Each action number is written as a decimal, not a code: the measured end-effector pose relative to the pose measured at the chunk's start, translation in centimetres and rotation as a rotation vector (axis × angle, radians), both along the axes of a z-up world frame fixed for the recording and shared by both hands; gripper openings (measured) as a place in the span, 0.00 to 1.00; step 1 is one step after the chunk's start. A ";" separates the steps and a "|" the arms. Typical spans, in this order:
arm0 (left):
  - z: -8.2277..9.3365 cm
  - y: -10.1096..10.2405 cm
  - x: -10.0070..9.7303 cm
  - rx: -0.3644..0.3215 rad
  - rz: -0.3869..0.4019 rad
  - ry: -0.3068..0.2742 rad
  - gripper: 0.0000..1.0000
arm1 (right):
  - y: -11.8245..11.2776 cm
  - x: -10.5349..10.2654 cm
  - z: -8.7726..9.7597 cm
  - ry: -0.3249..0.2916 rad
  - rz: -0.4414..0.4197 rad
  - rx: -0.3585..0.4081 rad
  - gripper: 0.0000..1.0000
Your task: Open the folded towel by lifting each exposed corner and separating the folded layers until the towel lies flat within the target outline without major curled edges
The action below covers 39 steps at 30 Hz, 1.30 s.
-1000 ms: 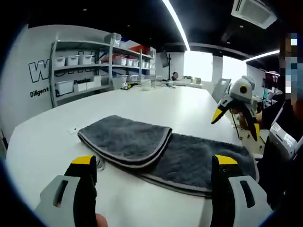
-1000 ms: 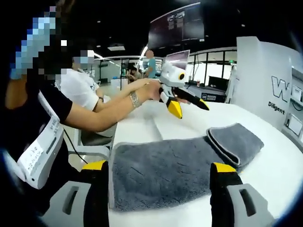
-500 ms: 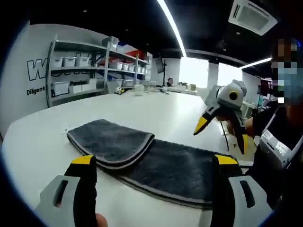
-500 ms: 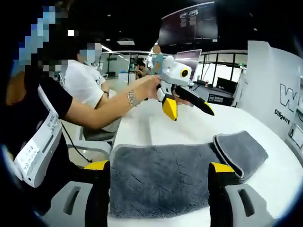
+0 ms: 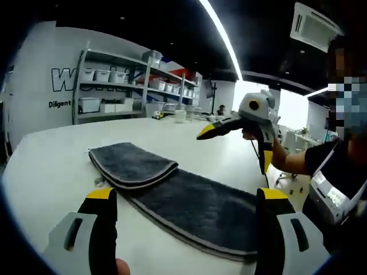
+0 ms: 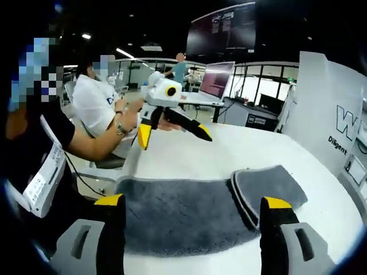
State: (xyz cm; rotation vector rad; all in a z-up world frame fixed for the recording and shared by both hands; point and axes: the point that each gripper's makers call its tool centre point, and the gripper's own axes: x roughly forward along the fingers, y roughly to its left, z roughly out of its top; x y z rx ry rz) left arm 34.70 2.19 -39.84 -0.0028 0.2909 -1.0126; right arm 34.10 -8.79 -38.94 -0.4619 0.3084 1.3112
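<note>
A broad white table (image 5: 51,149) with a smooth matte top fills the foreground. Behind it, in the left gripper view, a grey metal shelving rack (image 5: 123,91) stands against a white wall (image 5: 34,74) with dark lettering and carries white storage bins (image 5: 90,105). A long white ceiling light strip (image 5: 221,31) crosses the black ceiling beside a white ceiling air-conditioning unit (image 5: 315,26). Bright windows (image 5: 292,109) glow at the far end. In the right gripper view, a large dark wall screen (image 6: 223,31) hangs above black-framed glass partitions (image 6: 258,91).
</note>
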 end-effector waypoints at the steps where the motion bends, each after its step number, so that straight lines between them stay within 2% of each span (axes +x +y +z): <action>1: 0.0 -0.1 -0.4 -0.001 0.006 -0.003 1.00 | -0.2 0.6 0.1 -0.001 -0.008 -0.004 0.99; 5: -0.4 -0.4 -1.3 0.004 0.049 -0.014 1.00 | -0.5 2.8 0.7 0.005 -0.031 0.000 0.99; 6: -0.9 -0.6 -1.5 0.006 0.074 0.003 1.00 | -0.6 3.7 1.0 0.014 -0.024 0.011 0.99; 8: -1.3 -1.0 -1.6 -0.012 0.100 0.022 1.00 | -0.4 4.1 1.4 0.027 0.014 0.018 0.99; 10: -1.8 -1.5 -2.0 -0.018 0.112 0.030 1.00 | -0.5 5.4 1.9 0.022 -0.001 0.015 0.99; 14: -3.2 -2.1 -2.4 0.029 0.153 0.028 1.00 | -0.6 8.3 2.4 0.011 -0.027 0.002 0.92; 17: -3.5 -2.4 -2.6 0.005 0.194 0.033 0.96 | -0.7 9.7 2.0 0.047 -0.035 -0.015 0.86; 20: -3.9 -3.0 -3.2 0.010 0.198 0.033 0.96 | -0.8 11.5 1.5 0.062 -0.063 -0.043 0.89; 22: -4.6 -3.5 -3.6 0.046 0.214 0.023 0.96 | -1.1 13.7 0.8 0.060 -0.101 -0.077 0.90; 24: -4.9 -3.8 -3.8 0.050 0.228 0.020 0.96 | -1.3 15.8 0.4 0.054 -0.143 -0.097 0.91; 31: -5.9 -4.7 -4.4 0.052 0.241 0.027 0.95 | -1.0 21.8 -0.7 0.081 -0.231 -0.099 0.96; 35: -6.2 -5.0 -4.6 0.054 0.243 0.032 0.95 | -0.8 24.7 -1.4 0.095 -0.272 -0.087 0.90; 39: -6.9 -5.2 -4.6 0.052 0.225 0.049 0.90 | -0.3 26.2 -2.2 0.107 -0.301 -0.069 0.69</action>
